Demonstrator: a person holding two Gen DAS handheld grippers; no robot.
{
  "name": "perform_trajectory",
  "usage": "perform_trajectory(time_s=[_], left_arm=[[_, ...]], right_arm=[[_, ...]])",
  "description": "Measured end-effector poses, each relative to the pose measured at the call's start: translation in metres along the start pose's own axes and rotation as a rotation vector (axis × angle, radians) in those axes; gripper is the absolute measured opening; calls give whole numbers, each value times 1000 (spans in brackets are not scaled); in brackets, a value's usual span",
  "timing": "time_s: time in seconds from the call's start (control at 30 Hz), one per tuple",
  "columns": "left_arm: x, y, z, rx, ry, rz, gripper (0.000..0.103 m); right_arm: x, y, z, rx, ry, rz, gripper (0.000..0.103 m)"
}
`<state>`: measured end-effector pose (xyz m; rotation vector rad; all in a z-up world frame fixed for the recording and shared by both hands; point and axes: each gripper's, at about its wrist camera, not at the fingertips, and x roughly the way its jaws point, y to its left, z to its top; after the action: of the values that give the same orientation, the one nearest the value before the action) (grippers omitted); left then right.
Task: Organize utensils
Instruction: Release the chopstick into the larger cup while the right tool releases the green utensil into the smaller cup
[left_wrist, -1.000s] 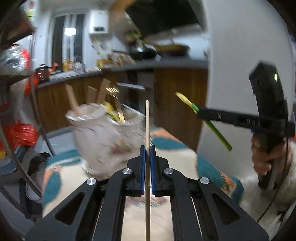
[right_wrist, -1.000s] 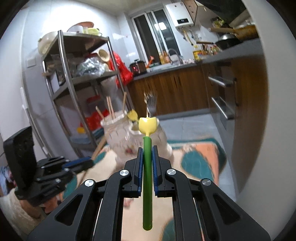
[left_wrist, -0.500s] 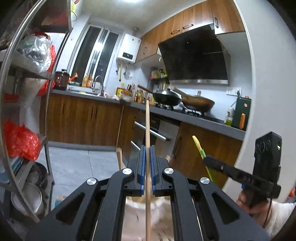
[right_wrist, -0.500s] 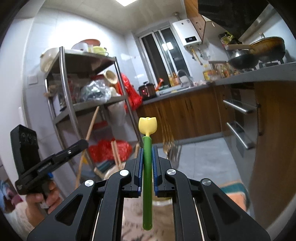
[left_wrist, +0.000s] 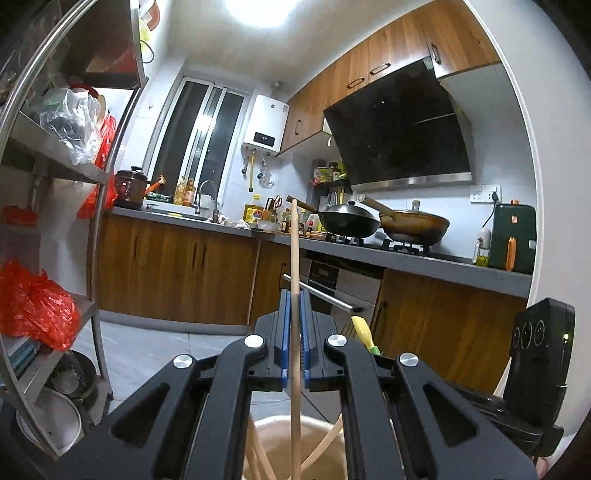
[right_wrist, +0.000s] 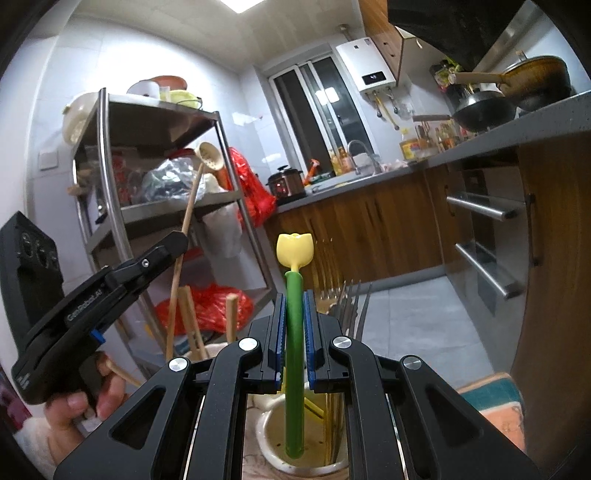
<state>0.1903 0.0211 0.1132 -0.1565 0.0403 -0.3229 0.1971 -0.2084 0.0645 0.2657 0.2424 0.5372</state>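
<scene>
Both grippers now stand over the utensil holder (right_wrist: 295, 458) rather than short of it — the left gripper (left_wrist: 294, 339) clamped on a wooden chopstick (left_wrist: 294, 266), the right gripper (right_wrist: 294, 347) clamped on a green tulip-topped utensil (right_wrist: 294, 332), both upright.

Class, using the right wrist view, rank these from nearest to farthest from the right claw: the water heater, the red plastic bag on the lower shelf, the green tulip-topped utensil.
1. green tulip-topped utensil, clamped in the right claw
2. red plastic bag, lower left shelf
3. water heater, far wall, upper right
</scene>
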Motion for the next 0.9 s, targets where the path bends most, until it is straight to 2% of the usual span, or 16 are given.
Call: perform_trajectory(time_s=[0.27, 0.47, 0.63, 0.73, 0.9], left_arm=[[-17, 4, -17, 18, 50, 5, 5], [-37, 7, -28, 31, 105, 11, 5], [-48, 7, -39, 36, 154, 41, 5], [-48, 6, -42, 57, 189, 61, 5], [-48, 8, -45, 53, 233, 82, 5]], right_arm=[[0, 6, -15, -66, 33, -43, 10], [-16, 10, -23, -104, 56, -76, 10], [-29, 14, -33, -127, 84, -138, 10], [-29, 8, -37, -106, 114, -177, 10], [-27, -2, -36, -57, 140, -186, 12]])
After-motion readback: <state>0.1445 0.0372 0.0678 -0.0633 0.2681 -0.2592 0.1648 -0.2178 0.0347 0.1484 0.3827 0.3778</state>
